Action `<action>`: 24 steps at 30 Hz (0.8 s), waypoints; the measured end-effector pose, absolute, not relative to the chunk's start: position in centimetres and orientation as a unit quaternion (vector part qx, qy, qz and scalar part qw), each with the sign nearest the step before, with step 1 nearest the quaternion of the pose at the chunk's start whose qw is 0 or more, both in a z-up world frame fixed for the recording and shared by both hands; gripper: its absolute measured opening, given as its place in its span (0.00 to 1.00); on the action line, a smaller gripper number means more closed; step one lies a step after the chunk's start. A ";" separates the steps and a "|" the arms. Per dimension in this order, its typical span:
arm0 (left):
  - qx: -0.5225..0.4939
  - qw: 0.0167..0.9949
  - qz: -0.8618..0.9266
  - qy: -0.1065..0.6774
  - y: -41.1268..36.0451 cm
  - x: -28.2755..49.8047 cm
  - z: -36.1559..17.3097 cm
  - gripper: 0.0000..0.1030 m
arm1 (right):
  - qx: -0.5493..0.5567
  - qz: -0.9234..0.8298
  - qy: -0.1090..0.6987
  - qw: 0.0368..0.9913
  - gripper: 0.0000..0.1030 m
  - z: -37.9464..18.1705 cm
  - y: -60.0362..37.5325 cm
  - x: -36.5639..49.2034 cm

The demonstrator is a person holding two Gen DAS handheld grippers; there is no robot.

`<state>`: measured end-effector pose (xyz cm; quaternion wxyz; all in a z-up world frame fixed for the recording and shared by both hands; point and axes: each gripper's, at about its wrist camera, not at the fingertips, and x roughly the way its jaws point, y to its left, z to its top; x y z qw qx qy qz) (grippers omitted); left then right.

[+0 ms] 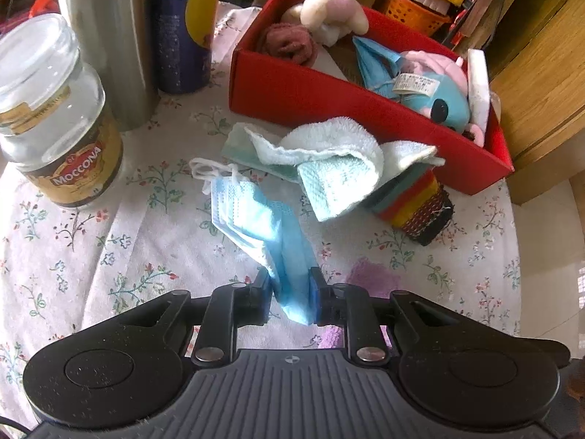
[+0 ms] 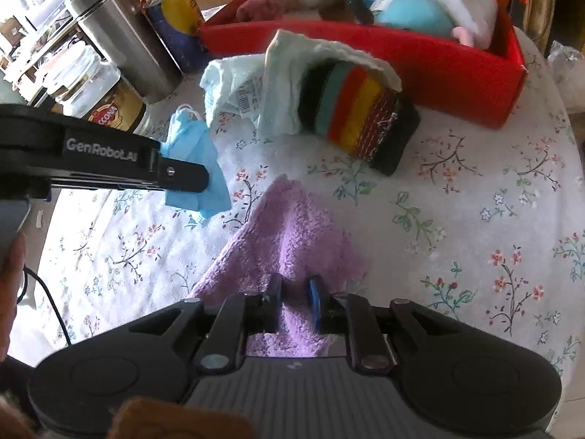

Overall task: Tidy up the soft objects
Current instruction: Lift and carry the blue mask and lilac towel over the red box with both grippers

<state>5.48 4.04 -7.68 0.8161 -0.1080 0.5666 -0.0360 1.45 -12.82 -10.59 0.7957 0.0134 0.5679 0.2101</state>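
My left gripper (image 1: pixel 290 289) is shut on a blue face mask (image 1: pixel 256 216), which hangs lifted above the flowered tablecloth (image 1: pixel 91 256). From the right wrist view the left gripper (image 2: pixel 204 179) comes in from the left with the blue mask (image 2: pixel 193 153) in it. My right gripper (image 2: pixel 296 292) is shut on a purple cloth (image 2: pixel 289 230) that is pulled up off the table. A pale green towel (image 1: pixel 329 150) and a striped sock (image 1: pixel 413 201) lie in front of the red box (image 1: pixel 292 91), which holds plush toys (image 1: pixel 431 87) and a dark red cloth (image 1: pixel 289 42).
A glass coffee jar (image 1: pixel 55 117), a steel flask (image 1: pixel 106 36) and a drink can (image 1: pixel 182 33) stand at the back left. A wooden cabinet (image 1: pixel 541 73) lies right of the box. The table's round edge (image 2: pixel 574 146) curves on the right. A hand (image 2: pixel 11 274) shows at the left.
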 end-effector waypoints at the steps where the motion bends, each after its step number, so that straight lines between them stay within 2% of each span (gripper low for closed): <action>1: -0.110 0.815 -0.034 0.568 4.0 5.7 -7.8 0.22 | 0.017 0.212 0.568 0.795 0.00 -10.6 -12.8 1.4; 4: -0.121 0.810 -0.034 0.573 4.0 6.2 -8.3 0.31 | 0.003 0.211 0.569 0.795 0.07 -10.3 -12.4 1.4; 5: -0.117 0.811 -0.030 0.572 3.9 6.4 -8.3 0.31 | 0.001 0.205 0.567 0.798 0.18 -10.1 -12.5 1.5; 6: -0.110 0.813 -0.027 0.572 3.7 6.5 -8.5 0.31 | -0.003 0.200 0.563 0.802 0.23 -10.1 -12.6 1.5; 8: -0.099 0.812 -0.021 0.575 3.5 6.8 -9.0 0.30 | -0.017 0.181 0.565 0.805 0.23 -10.8 -12.5 1.7; 10: -0.093 0.808 -0.019 0.581 3.2 7.0 -9.5 0.30 | -0.038 0.182 0.554 0.811 0.18 -10.9 -12.2 1.5; 12: -0.085 0.810 -0.018 0.580 2.9 6.9 -9.6 0.26 | -0.038 0.192 0.551 0.811 0.03 -10.7 -11.9 1.3; 13: -0.085 0.811 -0.020 0.578 2.8 6.8 -9.5 0.22 | -0.031 0.196 0.552 0.810 0.00 -10.6 -11.9 1.3; 24: -0.123 0.817 -0.047 0.562 3.6 5.7 -6.9 0.21 | 0.110 0.244 0.565 0.780 0.00 -9.3 -14.1 2.5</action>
